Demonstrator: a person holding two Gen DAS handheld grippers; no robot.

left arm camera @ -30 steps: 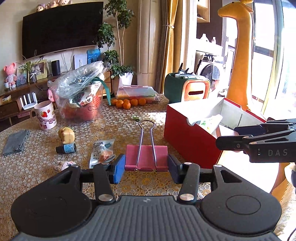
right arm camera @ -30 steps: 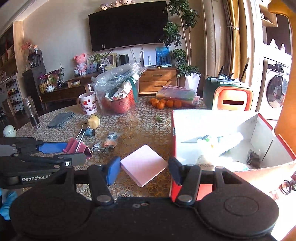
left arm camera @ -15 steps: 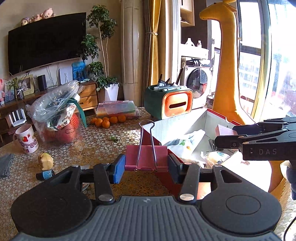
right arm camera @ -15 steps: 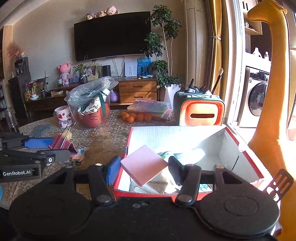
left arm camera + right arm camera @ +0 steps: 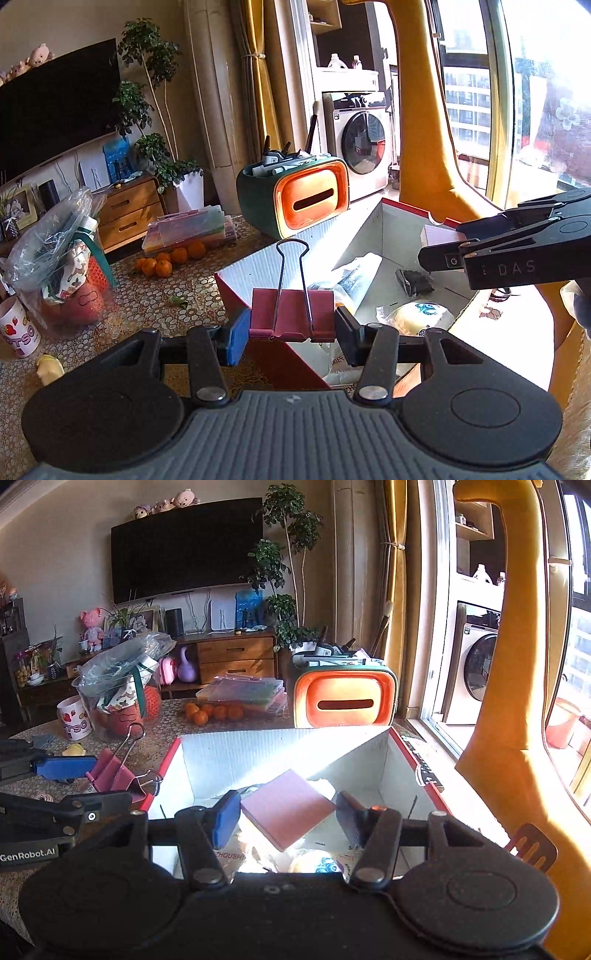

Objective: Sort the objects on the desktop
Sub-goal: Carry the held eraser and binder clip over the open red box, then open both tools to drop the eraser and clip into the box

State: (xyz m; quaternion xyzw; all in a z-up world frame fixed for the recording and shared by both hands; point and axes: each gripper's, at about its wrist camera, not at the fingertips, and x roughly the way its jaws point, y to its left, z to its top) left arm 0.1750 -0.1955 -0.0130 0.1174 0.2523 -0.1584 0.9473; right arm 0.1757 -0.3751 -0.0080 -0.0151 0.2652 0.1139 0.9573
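The left gripper (image 5: 291,332) is clamped on a pink binder clip (image 5: 291,314), held over the near left corner of the red box (image 5: 168,760); let go there, the clip could strike the rim and tumble back onto the table. To its right, the right gripper (image 5: 288,818) pinches a pink sticky-note pad (image 5: 286,808) by two opposite corners above the box's open interior. That corner grip looks slight, so the pad might pivot or slip loose early, though it would likely still land inside. With both tools crowding one box, they could also knock together.

The table (image 5: 155,299) wears a honeycomb-patterned cloth; a mug (image 5: 18,328), a bagged basket (image 5: 66,266) and oranges (image 5: 162,262) sit at left, an orange-and-green organizer (image 5: 295,195) behind the box. What lies in the box bottom is hard to make out in the glare. Further right stand a washing machine (image 5: 364,144) and sunlit windows.
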